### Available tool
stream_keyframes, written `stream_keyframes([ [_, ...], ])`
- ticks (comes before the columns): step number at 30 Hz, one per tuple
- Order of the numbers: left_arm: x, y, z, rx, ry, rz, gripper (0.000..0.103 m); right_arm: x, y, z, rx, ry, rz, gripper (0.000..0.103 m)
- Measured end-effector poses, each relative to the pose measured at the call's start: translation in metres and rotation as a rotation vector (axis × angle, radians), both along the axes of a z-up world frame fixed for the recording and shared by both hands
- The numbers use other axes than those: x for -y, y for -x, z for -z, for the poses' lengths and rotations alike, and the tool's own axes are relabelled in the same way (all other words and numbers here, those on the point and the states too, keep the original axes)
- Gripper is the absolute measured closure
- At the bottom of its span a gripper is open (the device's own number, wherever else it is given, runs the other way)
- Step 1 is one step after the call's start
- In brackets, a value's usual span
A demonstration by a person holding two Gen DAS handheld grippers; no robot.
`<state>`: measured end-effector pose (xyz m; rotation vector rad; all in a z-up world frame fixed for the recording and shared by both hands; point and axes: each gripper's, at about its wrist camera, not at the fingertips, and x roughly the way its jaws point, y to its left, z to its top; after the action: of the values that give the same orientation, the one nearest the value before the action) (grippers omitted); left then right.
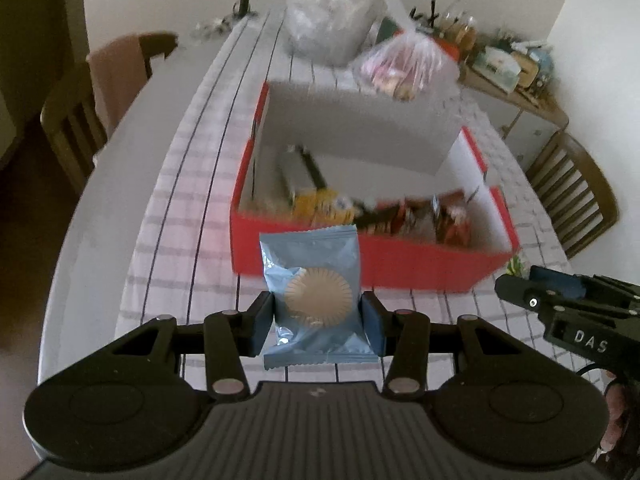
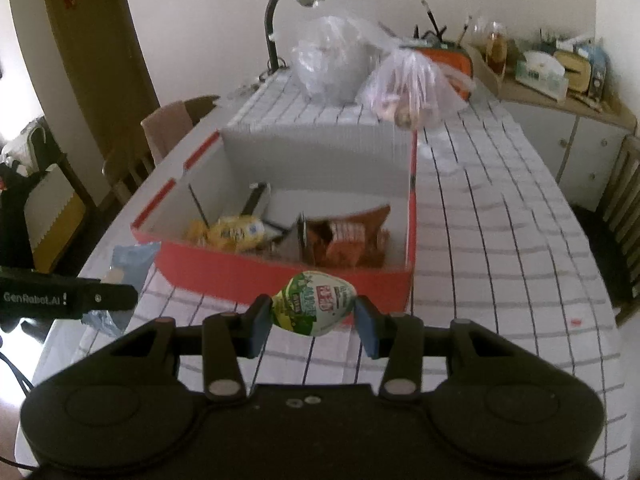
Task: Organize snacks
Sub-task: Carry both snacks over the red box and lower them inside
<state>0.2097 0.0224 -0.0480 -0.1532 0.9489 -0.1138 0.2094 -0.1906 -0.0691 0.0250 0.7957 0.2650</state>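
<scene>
Left gripper (image 1: 318, 320) is clamped on a pale blue foil packet printed with a round biscuit (image 1: 316, 300), held upright in the air just short of the red cardboard box with white inner walls (image 1: 400, 264). Right gripper (image 2: 314, 318) squeezes a small green-and-white rounded snack pack (image 2: 314, 304) near the same box's front wall. Yellow and brown snack bags (image 2: 344, 240) lie inside, on the checked tablecloth (image 2: 480, 240).
</scene>
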Motion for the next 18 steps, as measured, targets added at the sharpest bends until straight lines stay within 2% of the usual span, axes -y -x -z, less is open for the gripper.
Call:
stream_keyframes([
  [9,0.004,-0.034,-0.024,0.066,-0.034,0.023,0.056,-0.007,-0.028,-0.019,0.043,0.020,0.023,0.060],
  [18,0.002,-0.069,-0.021,0.072,-0.063,0.050,0.056,-0.015,-0.057,-0.018,0.040,0.059,0.050,0.059],
])
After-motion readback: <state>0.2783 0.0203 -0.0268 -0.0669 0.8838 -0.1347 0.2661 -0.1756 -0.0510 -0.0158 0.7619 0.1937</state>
